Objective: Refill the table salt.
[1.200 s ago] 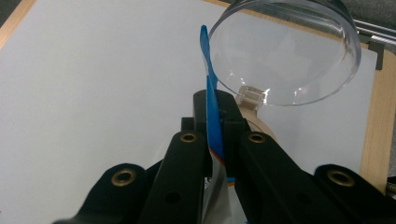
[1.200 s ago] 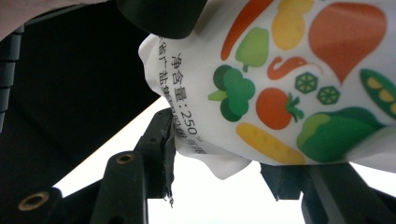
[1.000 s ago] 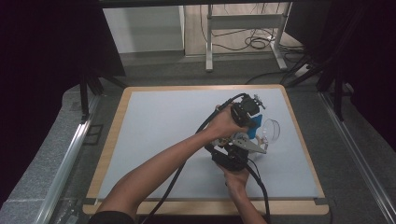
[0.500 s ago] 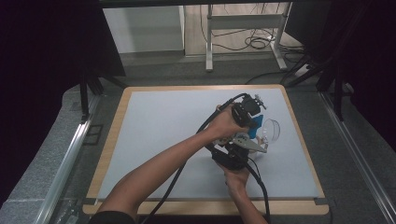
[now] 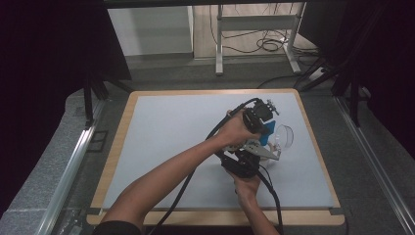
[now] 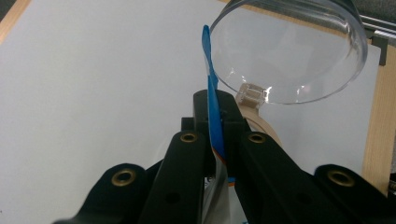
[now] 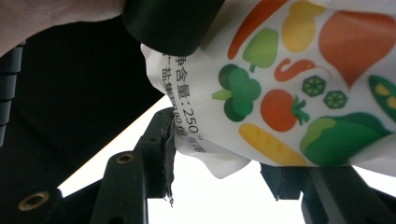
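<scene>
Left gripper is clamped tight on the blue top edge of the pouch — held just beside the clear jar lying on the table. Right gripper sits half-open around the pouch's bottom corner — grip unclear.

White packet printed with colourful vegetables, blue-edged.

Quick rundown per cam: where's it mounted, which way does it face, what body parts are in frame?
High view: above the person's side, facing forward and down on the table; both forearms and hands show.
Left gripper view: on the left gripper, looking along its jaws, shut on the pouch, toward a clear bowl.
Right gripper view: on the right gripper, facing up at the pouch's printed side.
Shared: the pouch.
</scene>
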### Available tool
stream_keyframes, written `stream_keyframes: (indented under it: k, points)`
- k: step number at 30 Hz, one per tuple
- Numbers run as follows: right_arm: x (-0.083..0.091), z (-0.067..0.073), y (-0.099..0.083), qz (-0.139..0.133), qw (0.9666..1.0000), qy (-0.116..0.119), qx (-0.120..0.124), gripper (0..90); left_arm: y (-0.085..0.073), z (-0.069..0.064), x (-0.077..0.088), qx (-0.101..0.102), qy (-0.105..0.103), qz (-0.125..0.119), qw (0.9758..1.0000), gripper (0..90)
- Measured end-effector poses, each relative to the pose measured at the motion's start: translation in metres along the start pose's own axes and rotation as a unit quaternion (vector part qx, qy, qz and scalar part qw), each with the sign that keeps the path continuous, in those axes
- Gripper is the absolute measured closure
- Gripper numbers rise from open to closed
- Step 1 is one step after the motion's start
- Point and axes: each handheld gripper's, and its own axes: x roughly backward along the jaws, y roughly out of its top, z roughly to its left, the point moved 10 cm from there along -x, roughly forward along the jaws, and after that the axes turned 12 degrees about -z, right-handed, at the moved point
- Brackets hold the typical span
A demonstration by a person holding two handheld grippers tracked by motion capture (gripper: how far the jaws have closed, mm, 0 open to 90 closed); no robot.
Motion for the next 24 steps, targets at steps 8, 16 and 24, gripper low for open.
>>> stream_keyframes:
  k: [8, 16, 24]
  points:
    - [0.0008, -0.0006, 0.0003, 0.001, 1.0000, 0.000, 0.001, 50.9, 0.0006, -0.0006, -0.0007, 0.000, -0.001, -0.001, 1.0000, 90.0]
    - [0.0007, -0.0015, 0.0029, 0.000, 1.0000, 0.001, 0.004, 50.9, 0.0013, -0.0021, -0.0014, 0.000, -0.001, 0.000, 1.0000, 90.0]
    - [0.0009, -0.0005, 0.0054, 0.000, 1.0000, 0.001, 0.010, 50.9, 0.0035, -0.0026, -0.0001, 0.001, 0.000, -0.003, 1.0000, 90.0]
